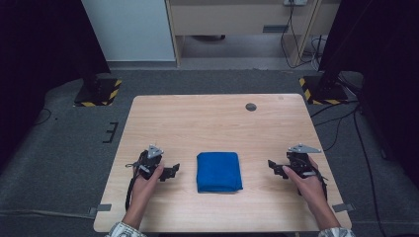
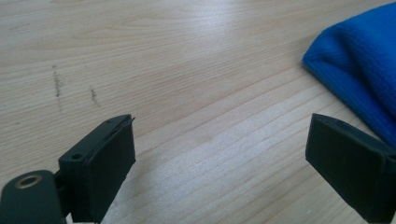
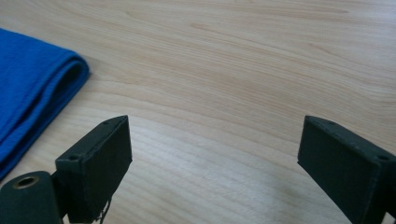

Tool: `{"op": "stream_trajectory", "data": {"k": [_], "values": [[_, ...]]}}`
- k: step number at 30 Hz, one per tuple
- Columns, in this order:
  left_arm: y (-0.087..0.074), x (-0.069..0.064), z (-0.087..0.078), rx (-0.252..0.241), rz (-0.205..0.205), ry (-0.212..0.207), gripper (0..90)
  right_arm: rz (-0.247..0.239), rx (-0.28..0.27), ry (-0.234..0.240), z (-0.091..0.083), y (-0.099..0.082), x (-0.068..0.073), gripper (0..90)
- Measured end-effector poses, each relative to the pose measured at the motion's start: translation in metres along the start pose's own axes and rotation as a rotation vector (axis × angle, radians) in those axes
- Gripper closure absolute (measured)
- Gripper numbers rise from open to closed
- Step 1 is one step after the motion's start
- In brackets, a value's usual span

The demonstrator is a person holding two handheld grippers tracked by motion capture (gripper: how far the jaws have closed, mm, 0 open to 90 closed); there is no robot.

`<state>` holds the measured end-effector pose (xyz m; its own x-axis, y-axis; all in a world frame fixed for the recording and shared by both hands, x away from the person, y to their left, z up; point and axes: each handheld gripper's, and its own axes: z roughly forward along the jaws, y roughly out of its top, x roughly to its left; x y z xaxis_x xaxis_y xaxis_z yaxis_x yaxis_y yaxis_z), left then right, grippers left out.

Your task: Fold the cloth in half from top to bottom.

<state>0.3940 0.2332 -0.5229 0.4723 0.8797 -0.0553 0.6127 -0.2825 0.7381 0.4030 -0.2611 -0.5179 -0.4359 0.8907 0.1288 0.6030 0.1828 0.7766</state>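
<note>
Left gripper [image 1: 170,170] rests low on the wooden surface [image 1: 197,123], near its left front part, held in the person's left hand [image 1: 146,178]. Its fingers [image 2: 105,163] stand wide apart with nothing between them but bare wood; they point toward the middle. A black cable trails back from it along the forearm.

Just to the right of that gripper, apart from it and not touching, lies the blue cloth [image 1: 219,171]. It is folded into a thick, nearly square pad, flat on the surface, in the front middle. In the left gripper view the cloth [image 2: 359,65] shows at the right edge, its rounded folded corner close to the right-hand finger. In the right gripper view the cloth [image 3: 32,88] lies at the left, layered fold edge facing the camera.

Right gripper [image 1: 273,165] sits on the surface to the right of the cloth, apart from it, held in the right hand [image 1: 309,182]. Its fingers [image 3: 100,158] are also spread wide and hold nothing, pointing inward at the cloth.

A small dark round spot [image 1: 251,106] sits near the far edge of the surface.
</note>
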Motion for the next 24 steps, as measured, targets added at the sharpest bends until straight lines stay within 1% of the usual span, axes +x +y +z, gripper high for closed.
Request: {"op": "stream_trajectory", "data": {"k": [3, 6, 10, 11, 12, 14, 15, 16, 17, 19, 21, 22, 24], "values": [[0.000, 0.002, 0.002, 0.006, -0.004, 0.018, 7.6, 0.004, 0.016, -0.015, 0.004, 0.000, -0.005, 10.3], [0.000, 0.007, 0.003, 0.011, -0.002, 0.035, 7.6, 0.015, 0.013, -0.023, 0.007, 0.002, -0.010, 10.4], [0.001, 0.014, 0.004, -0.005, -0.016, 0.054, 7.7, 0.014, 0.010, -0.028, 0.009, 0.006, -0.015, 10.4], [0.002, 0.015, 0.005, 0.009, -0.016, 0.058, 7.7, 0.014, 0.012, -0.031, 0.010, 0.007, -0.016, 10.4], [0.002, 0.017, 0.006, 0.013, -0.010, 0.064, 7.7, 0.010, 0.015, -0.036, 0.011, 0.009, -0.018, 10.4], [0.003, 0.019, 0.007, 0.019, -0.002, 0.081, 7.6, 0.021, 0.017, -0.041, 0.013, 0.012, -0.022, 10.6], [0.003, 0.019, 0.007, 0.016, -0.006, 0.082, 7.7, 0.027, 0.022, -0.044, 0.014, 0.013, -0.023, 10.6], [0.004, 0.020, 0.008, 0.015, -0.005, 0.078, 7.6, 0.022, 0.021, -0.048, 0.015, 0.014, -0.025, 10.6], [0.004, 0.021, 0.009, 0.023, -0.001, 0.079, 7.7, 0.028, 0.020, -0.049, 0.016, 0.016, -0.025, 10.6], [0.005, 0.023, 0.010, 0.024, 0.004, 0.084, 7.6, 0.025, 0.017, -0.049, 0.018, 0.019, -0.028, 10.5], [0.009, 0.028, 0.010, 0.026, 0.043, 0.112, 7.6, 0.030, 0.011, -0.050, 0.019, 0.023, -0.031, 10.1], [0.010, 0.030, 0.011, 0.030, 0.049, 0.120, 7.6, 0.042, 0.002, -0.052, 0.020, 0.024, -0.034, 10.4], [0.010, 0.037, 0.011, 0.030, 0.020, 0.099, 7.6, 0.072, 0.001, -0.062, 0.023, 0.027, -0.039, 10.6]]}}
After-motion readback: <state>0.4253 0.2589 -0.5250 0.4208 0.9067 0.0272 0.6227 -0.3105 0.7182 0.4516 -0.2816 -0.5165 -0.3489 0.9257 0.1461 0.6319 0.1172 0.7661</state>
